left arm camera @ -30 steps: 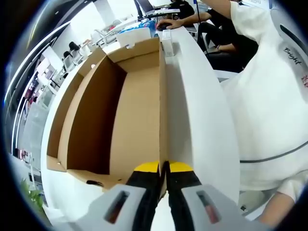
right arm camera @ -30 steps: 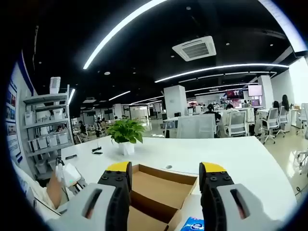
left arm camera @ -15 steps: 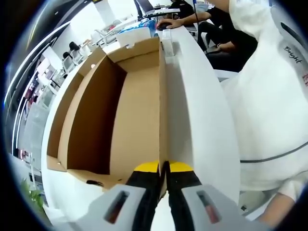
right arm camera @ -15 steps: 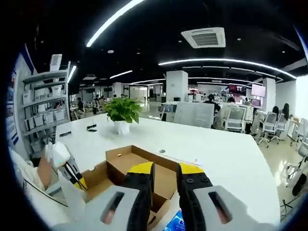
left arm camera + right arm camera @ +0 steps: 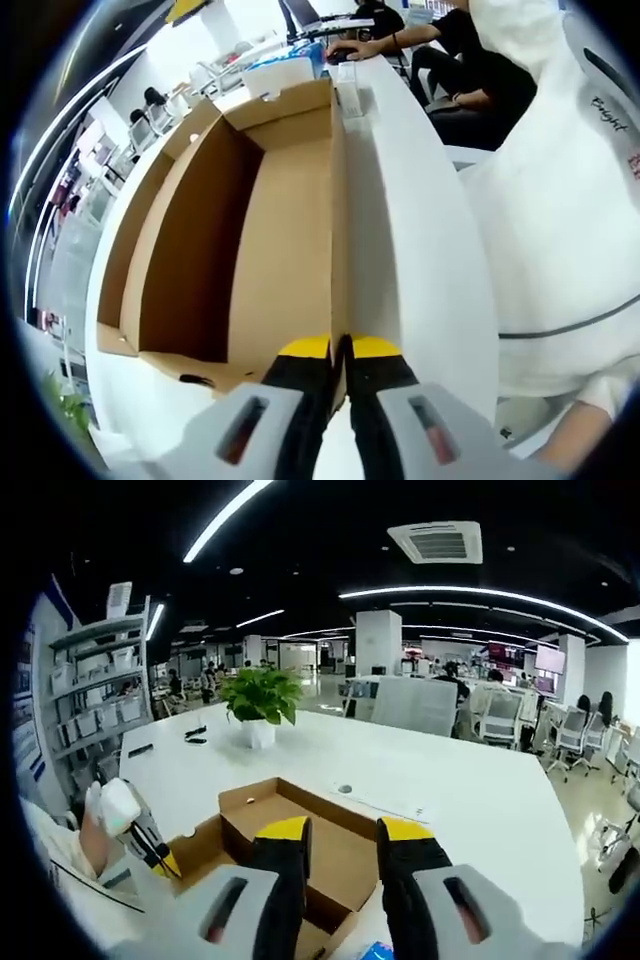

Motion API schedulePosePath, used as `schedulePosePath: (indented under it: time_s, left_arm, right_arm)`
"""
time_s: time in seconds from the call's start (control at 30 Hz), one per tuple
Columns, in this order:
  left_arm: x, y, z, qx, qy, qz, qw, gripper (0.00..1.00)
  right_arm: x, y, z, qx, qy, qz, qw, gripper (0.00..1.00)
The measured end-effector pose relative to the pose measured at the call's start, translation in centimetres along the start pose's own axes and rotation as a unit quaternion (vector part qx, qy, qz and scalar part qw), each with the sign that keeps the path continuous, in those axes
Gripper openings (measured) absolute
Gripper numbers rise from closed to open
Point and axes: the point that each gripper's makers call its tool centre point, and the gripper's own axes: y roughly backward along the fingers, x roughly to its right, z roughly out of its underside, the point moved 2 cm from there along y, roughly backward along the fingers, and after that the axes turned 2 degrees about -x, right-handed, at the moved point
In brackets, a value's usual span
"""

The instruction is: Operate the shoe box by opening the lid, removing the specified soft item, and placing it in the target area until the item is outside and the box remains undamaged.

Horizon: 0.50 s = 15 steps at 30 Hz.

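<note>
left gripper (image 5: 340,349): yellow-tipped black jaws pinched tight on the thin cardboard edge of the open brown cardboard shoe box (image 5: 270,230); the wall runs straight up the view from between the tips.
right gripper (image 5: 346,832): held above the box, jaws drawn close with a narrow gap between the yellow tips, nothing between them.
box, left gripper view: lid is open; bare brown floor and walls on show, end flap with a small notch at the far end. Small dark mark at the near corner, too small to identify.
box, right gripper view: shoe box (image 5: 300,825) sits on the white tabletop (image 5: 470,810), open side up; the left gripper (image 5: 160,865) comes in at its left corner, held by a person's hand (image 5: 100,825).
soft item: cannot make it out inside the box from either view. A blue-printed packet (image 5: 375,950) shows at the bottom edge between the jaws of the right gripper; cannot tell what it is.
beyond the box, left gripper view: white box with blue print (image 5: 285,72) just past the far flap, small clear container (image 5: 348,82) beside it.
person: white shirt with grey piping (image 5: 570,200) along the right of the tabletop (image 5: 420,240).
background: potted green plant in a white pot (image 5: 258,702) far across the tabletop, well apart from the box; shelving unit with white bins (image 5: 90,710) at left.
</note>
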Motion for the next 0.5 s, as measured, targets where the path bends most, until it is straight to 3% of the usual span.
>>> schedulePosePath:
  time_s: [0.13, 0.5]
  left_arm:
    - [0.0, 0.0, 0.0, 0.001, 0.001, 0.001, 1.0, 0.04]
    - [0.0, 0.0, 0.0, 0.003, -0.002, -0.003, 1.0, 0.04]
  right_arm:
    - [0.3, -0.7, -0.7, -0.02, 0.018, 0.023, 0.9994, 0.25]
    - [1.1, -1.8, -1.6, -0.046, -0.006, 0.023, 0.9986, 0.31]
